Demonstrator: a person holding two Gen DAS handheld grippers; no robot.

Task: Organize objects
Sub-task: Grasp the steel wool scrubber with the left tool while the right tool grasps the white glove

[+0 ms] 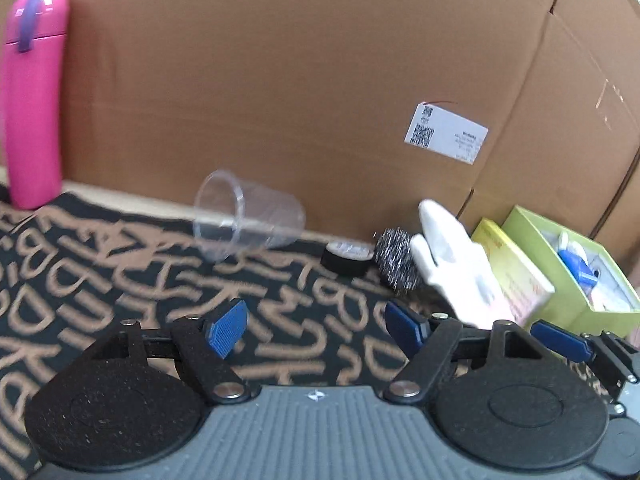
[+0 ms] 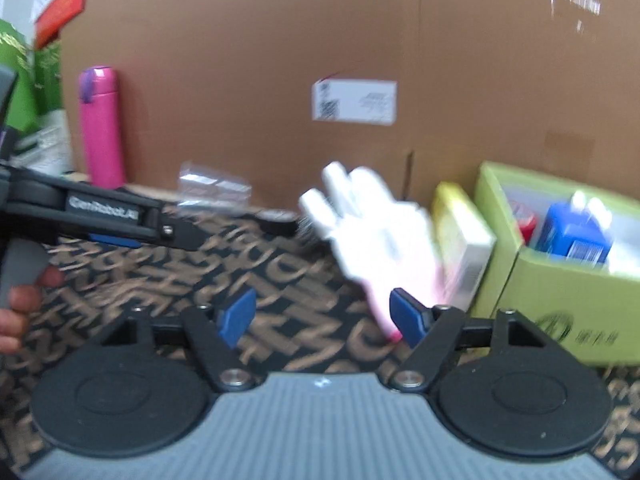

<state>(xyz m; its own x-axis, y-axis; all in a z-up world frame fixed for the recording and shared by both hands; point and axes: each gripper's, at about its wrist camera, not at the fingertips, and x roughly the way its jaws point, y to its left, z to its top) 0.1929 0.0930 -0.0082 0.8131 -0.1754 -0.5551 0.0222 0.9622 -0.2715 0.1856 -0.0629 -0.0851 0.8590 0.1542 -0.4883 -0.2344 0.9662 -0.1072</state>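
My left gripper (image 1: 316,328) hovers open over the black cloth (image 1: 120,280) with tan lettering, nothing between its blue pads. Beyond it a clear plastic cup (image 1: 248,220) lies on its side, and a black tape roll (image 1: 346,258) and a steel scourer (image 1: 396,258) sit to the right. A white glove (image 2: 380,232) with a pink cuff stands up against a yellow box (image 2: 460,240). My right gripper (image 2: 322,316) is open; the glove's cuff lies by its right pad (image 2: 408,316) and is not pinched. A pink bottle (image 1: 34,100) stands at the far left.
A large cardboard box (image 1: 320,80) walls off the back. A green open box (image 2: 560,304) at the right holds a blue item (image 2: 572,232) and other small things. A hand (image 2: 20,312) holds the left gripper's grip. Green and red packages (image 2: 48,40) stand at the far left.
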